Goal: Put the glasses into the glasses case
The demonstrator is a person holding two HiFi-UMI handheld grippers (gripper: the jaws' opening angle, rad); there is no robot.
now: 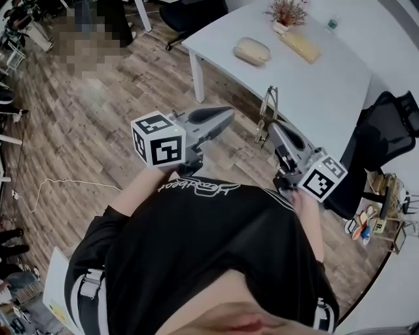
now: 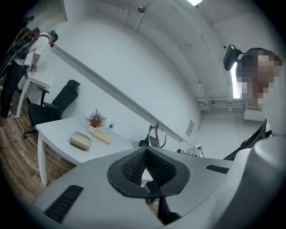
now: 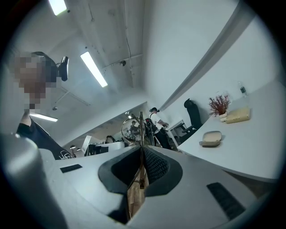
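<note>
Right jaws: the right gripper (image 3: 141, 150) has its pads pressed together on the thin frame of the glasses (image 3: 140, 127). One lens ring stands up past the tips.
Left jaws: the left gripper (image 2: 144, 152) has its pads meeting at the tips, with only a sliver of light behind them and nothing between.
Grippers, relative: in the head view the left gripper (image 1: 229, 114) and right gripper (image 1: 273, 127) are side by side in front of the person's chest. The tips are near each other but not touching.
Floor (image 1: 85, 131): wood planks, below both jaws and out beyond the left gripper's outer side.
Table (image 1: 327, 91): white, ahead of both sets of jaws and beyond the tips. Its near edge lies just past the right jaws.
Office chair (image 1: 383, 141): black, on the outer side of the right gripper, beside the table.
Glasses case (image 1: 252, 51): beige and oval, on the table well ahead of both jaws and apart from them. It appears shut in the right gripper view (image 3: 212, 138).
Pale yellow oblong item (image 1: 301, 46): on the table beyond the case, farther from the jaws.
Potted plant (image 1: 286, 13): reddish sprigs, at the far table edge beside the yellow item.
Glasses (image 1: 266, 111): off the table, upright in the right jaws and clear of the case. From the left gripper view they show just past the left tips (image 2: 157, 134).
</note>
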